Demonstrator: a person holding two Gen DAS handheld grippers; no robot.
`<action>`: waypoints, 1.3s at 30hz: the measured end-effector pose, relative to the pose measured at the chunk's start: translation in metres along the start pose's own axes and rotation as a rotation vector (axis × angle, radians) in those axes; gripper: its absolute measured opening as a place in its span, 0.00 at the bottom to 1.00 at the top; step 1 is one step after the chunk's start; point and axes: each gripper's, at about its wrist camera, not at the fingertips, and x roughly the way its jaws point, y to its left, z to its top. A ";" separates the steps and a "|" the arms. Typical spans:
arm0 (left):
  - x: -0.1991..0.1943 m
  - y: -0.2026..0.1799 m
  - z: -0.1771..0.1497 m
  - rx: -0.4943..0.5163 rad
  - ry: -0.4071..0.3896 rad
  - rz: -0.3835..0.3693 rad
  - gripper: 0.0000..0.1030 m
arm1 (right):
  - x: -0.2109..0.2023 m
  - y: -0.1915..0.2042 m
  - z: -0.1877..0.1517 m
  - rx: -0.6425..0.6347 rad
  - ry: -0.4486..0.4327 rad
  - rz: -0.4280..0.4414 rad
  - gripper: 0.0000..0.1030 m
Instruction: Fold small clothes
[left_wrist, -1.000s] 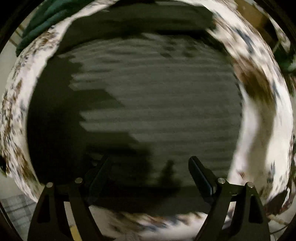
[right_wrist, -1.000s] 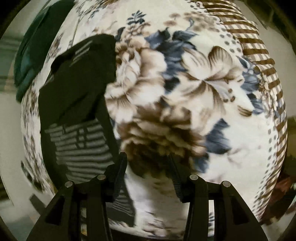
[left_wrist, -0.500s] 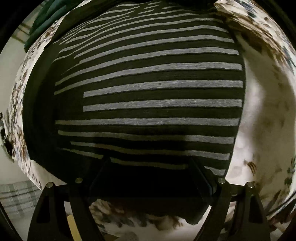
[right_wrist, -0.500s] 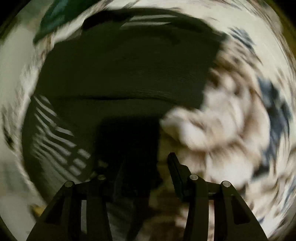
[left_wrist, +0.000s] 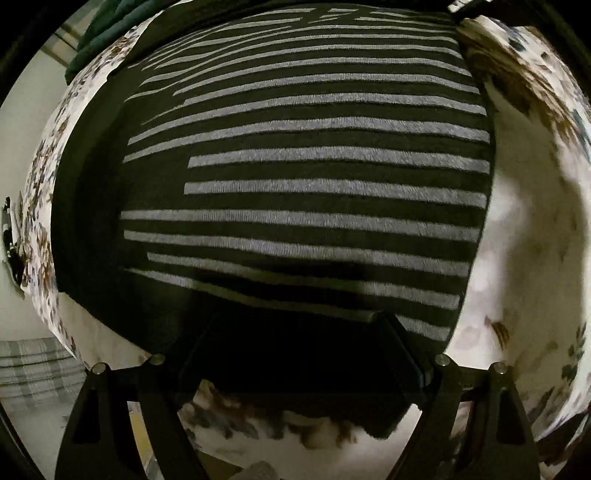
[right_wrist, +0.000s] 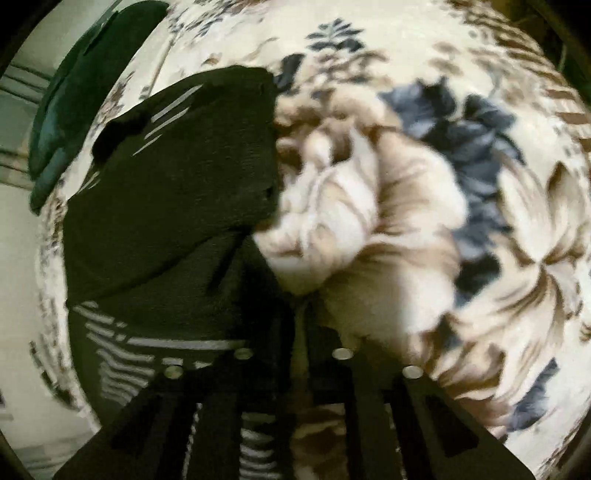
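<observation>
Black garment (left_wrist: 303, 177) with grey stripes lies folded on floral bedspread (left_wrist: 524, 229)

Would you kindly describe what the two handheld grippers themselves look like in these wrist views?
Both the left gripper and right gripper are matte black, with flat angular finger arms bearing elongated cut-out slots and small round silver screw heads. No cables, markings, hands or sleeves show.

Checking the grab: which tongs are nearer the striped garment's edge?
Right. The right tongs have just been closing at the striped garment's edge; the left tongs stand open over its middle.
</observation>
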 end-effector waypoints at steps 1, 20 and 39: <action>0.000 0.000 -0.002 0.000 0.000 -0.010 0.83 | -0.002 -0.003 0.004 -0.002 0.007 0.025 0.19; 0.025 -0.061 0.006 0.181 -0.119 -0.083 0.30 | -0.038 -0.071 0.044 -0.038 0.154 0.172 0.35; -0.086 0.015 0.021 -0.002 -0.233 -0.155 0.05 | 0.057 -0.011 0.155 0.115 0.170 0.459 0.39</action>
